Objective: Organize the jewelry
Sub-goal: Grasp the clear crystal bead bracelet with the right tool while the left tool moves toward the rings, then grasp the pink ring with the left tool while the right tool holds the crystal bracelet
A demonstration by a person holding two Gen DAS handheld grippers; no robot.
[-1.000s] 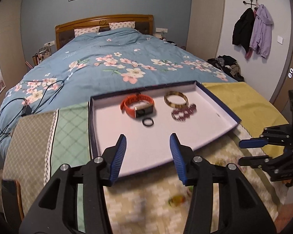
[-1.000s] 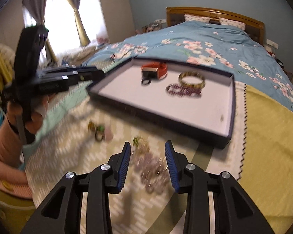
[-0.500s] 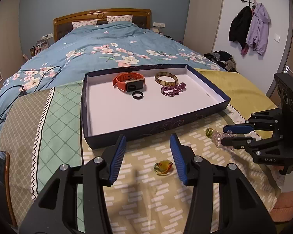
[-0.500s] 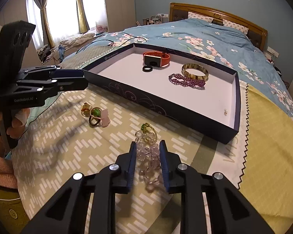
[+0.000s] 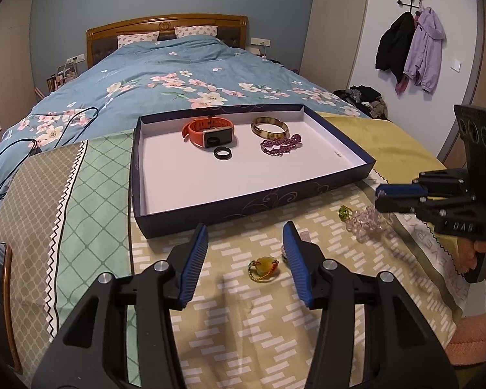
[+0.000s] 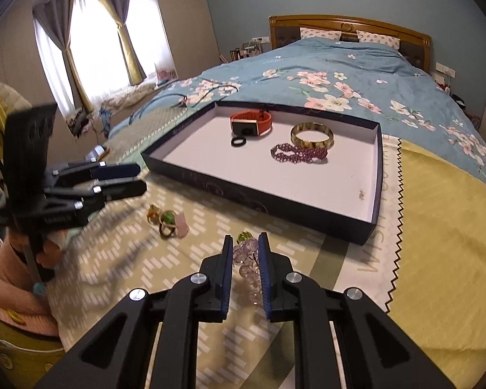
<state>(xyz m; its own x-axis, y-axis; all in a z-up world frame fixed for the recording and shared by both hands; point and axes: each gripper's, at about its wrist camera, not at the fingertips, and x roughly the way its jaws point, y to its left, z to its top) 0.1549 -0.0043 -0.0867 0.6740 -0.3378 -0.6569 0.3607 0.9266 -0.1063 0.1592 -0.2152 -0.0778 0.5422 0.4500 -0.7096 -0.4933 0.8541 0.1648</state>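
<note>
Jewelry lies in two groups on the patterned cloth [image 5: 243, 324] spread over the foot of the bed. At 12 o'clock in the left wrist view sits the navy tray [image 5: 243, 209] with a white floor, holding an orange watch [image 5: 207, 131], a black ring [image 5: 223, 153] just beside it at its 6 o'clock, a tortoiseshell bangle [image 5: 270, 128] toward 1 o'clock, and a purple bead bracelet [image 5: 281, 144] touching the bangle's near edge. Outside the tray, the left gripper [image 5: 245, 256] hovers with its jaws spread wide above the cloth; a yellow-green charm [image 5: 263, 266] lies between its fingertips, nearer the right one, and is not touched. In the right wrist view the right gripper [image 6: 245, 261] has its jaws drawn close around a clear crystal bead bracelet [image 6: 247, 261], which carries a green bead at its far end; the blue pads [image 6: 265, 269] sit against the beads, and the strand rests on the cloth. At 10 o'clock from that gripper, a small cluster of rings [image 6: 167, 222] with a green stone lies on the cloth, apart from the tray wall.
</note>
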